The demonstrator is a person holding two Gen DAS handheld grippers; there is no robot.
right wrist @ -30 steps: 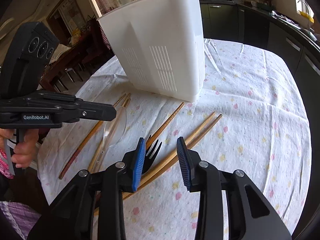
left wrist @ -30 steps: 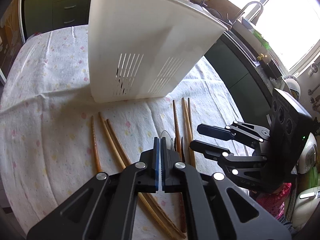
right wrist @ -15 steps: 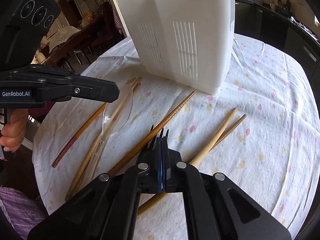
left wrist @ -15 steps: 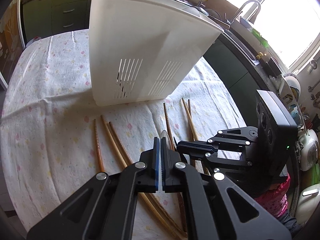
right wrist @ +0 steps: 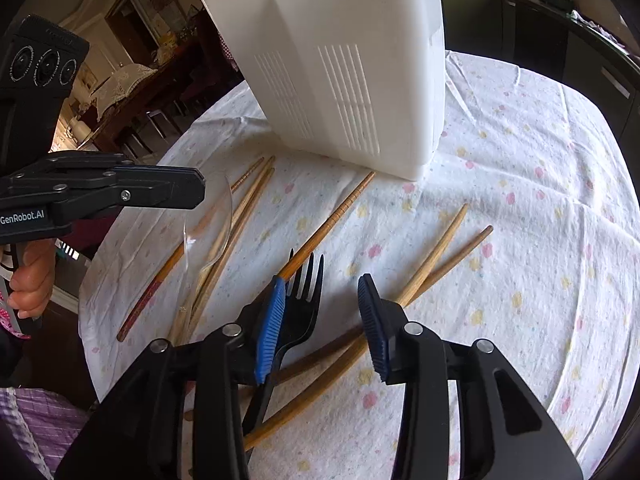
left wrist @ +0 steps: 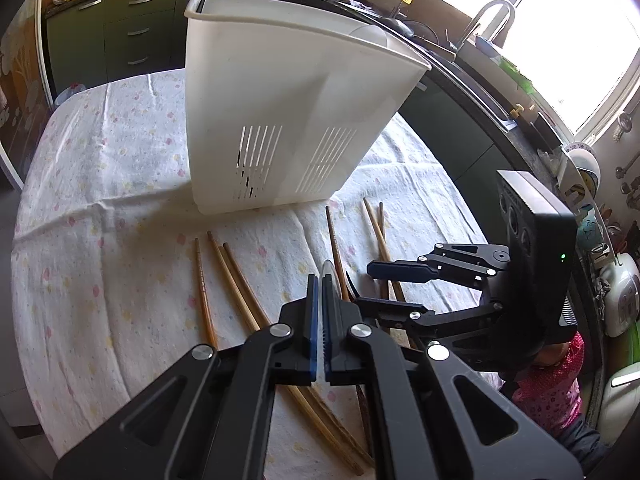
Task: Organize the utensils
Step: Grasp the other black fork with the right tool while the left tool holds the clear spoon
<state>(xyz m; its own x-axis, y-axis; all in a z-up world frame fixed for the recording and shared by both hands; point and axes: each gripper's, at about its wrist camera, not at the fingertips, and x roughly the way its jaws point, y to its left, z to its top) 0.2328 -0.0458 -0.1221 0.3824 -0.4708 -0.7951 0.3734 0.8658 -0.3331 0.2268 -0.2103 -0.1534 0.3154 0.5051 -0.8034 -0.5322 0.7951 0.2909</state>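
A: What sits nearest the right hand-held gripper (right wrist: 322,292)?

B: A black plastic fork (right wrist: 301,304), tines pointing away. The jaws have just been opening and stand spread. The fork lies between them, right against the left blue pad; the right pad is clear of it, so nothing is pinched.

A: And under the fork?

B: Wooden chopsticks (right wrist: 434,254) crossing on the bench (right wrist: 520,208), which wears a white cloth with small pastel flowers. One pair fans out to the right; a single stick (right wrist: 332,220) runs from behind the tines toward the white basket.

A: The left hand-held gripper (left wrist: 320,308)?

B: Its blue pads are pressed together, with a clear plastic spoon pinched between them. In the right wrist view it reaches in from the left, a hand (right wrist: 30,280) on its handle, and the clear spoon (right wrist: 208,224) curves out past its tip. In the left view only a sliver of the bowl shows above the pads.

A: What lies around it?

B: Three more chopsticks (left wrist: 230,280) side by side to its left on the cloth, others to its right, partly hidden behind the right gripper's fingers.

A: Anything in the way farther on?

B: The white slotted utensil basket (left wrist: 280,120) stands upright past all the sticks, its near wall facing both grippers. A clear rounded shape peeks over its far rim; I cannot tell what it is.

A: Beyond that?

B: Dark kitchen cabinets (left wrist: 132,36), a tap (left wrist: 490,12) and a bright window (left wrist: 560,32).
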